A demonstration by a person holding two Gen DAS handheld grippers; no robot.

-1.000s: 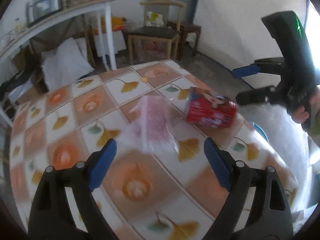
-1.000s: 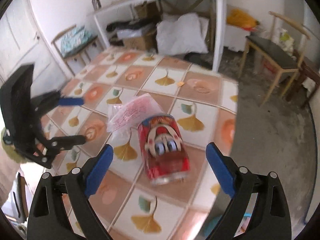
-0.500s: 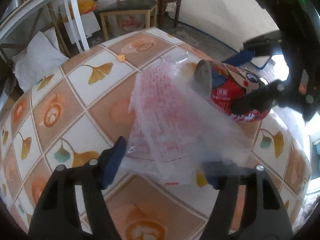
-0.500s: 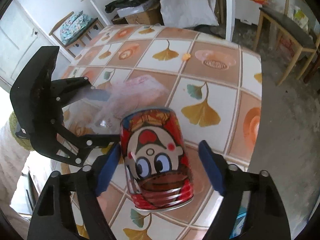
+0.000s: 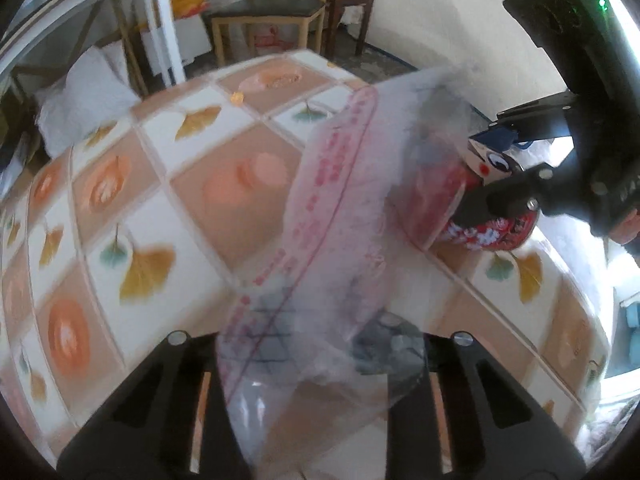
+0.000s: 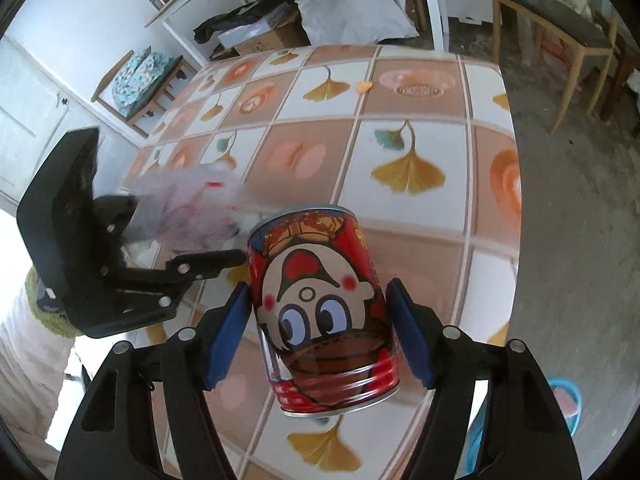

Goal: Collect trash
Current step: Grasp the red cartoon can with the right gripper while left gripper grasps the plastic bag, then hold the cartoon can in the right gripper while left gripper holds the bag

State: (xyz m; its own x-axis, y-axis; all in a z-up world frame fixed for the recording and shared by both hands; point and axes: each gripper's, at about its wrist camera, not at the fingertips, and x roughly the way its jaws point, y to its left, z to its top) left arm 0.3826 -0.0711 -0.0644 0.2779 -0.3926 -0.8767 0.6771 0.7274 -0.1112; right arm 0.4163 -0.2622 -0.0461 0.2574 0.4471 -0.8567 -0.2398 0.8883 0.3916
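Observation:
A red can (image 6: 320, 304) with a cartoon face sits between the blue pads of my right gripper (image 6: 320, 332), which is shut on it at the table's near edge. The can also shows in the left wrist view (image 5: 476, 204), partly behind plastic. A clear plastic bag (image 5: 320, 264) with pink print covers the fingers of my left gripper (image 5: 320, 344), which is shut on it and holds it raised off the tablecloth. In the right wrist view the bag (image 6: 192, 204) is a blurred bundle in the left gripper (image 6: 132, 216).
The table wears an orange and white leaf-pattern cloth (image 6: 400, 128). A small orange scrap (image 6: 365, 86) lies near its far edge. Wooden chairs (image 6: 560, 28), a white shelf table (image 5: 132, 8) and a white sack (image 6: 352, 16) stand beyond. A blue tub (image 6: 564, 404) is on the floor.
My left gripper closed on the plastic bag and lifted it. My right gripper closed around the red can, which now fills the gap between its pads.

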